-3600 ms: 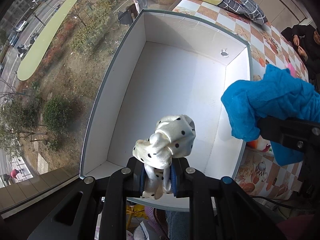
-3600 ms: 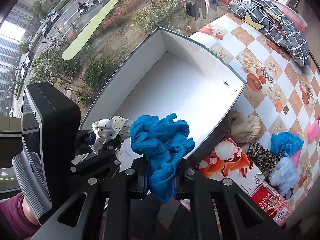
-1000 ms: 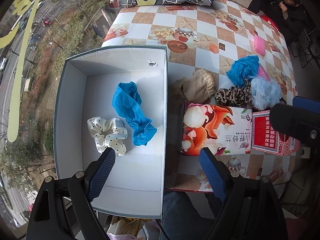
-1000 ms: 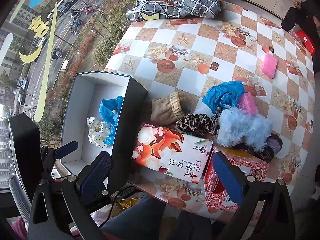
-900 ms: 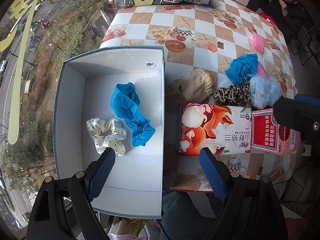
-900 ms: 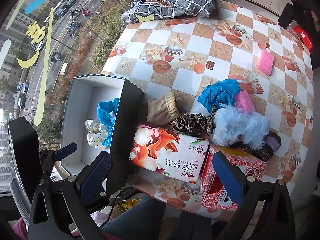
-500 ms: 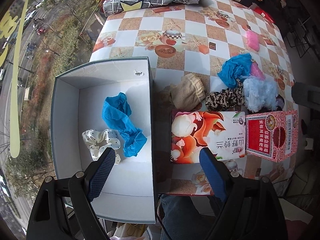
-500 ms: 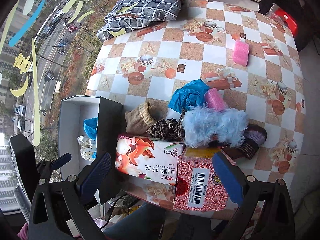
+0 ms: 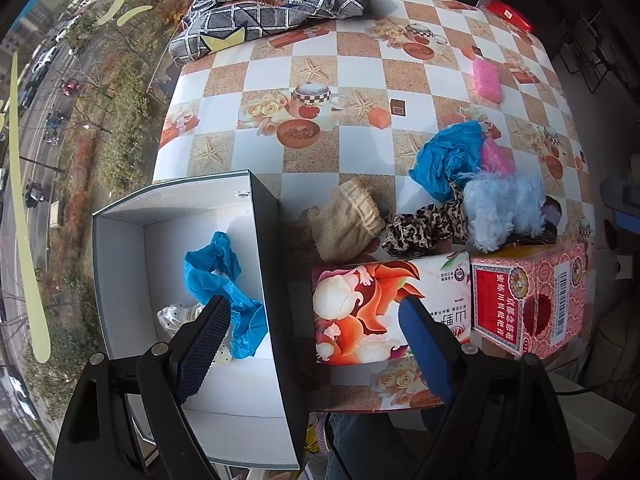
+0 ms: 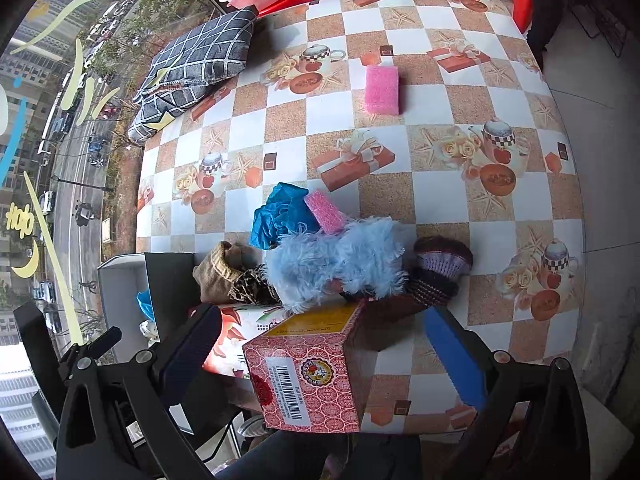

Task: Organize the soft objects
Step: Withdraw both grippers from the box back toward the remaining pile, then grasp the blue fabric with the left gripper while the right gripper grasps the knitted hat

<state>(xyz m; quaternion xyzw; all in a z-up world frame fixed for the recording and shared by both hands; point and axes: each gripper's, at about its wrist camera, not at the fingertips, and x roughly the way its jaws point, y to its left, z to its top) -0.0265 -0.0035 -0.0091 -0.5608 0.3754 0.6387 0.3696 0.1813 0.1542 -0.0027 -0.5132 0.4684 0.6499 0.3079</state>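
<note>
While both grippers' jaws gape wide and empty, fluffy pale-blue plush piece looks light, squashy; pinch mid-bulk.

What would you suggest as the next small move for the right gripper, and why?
Probably lower the right gripper toward the fluffy light-blue item on top of the pile. Both grippers' jaws stand open and empty, the white box already holds the blue cloth and the polka-dot scrunchie, and the fluffy piece lies nearest ahead, unobstructed from above.
</note>
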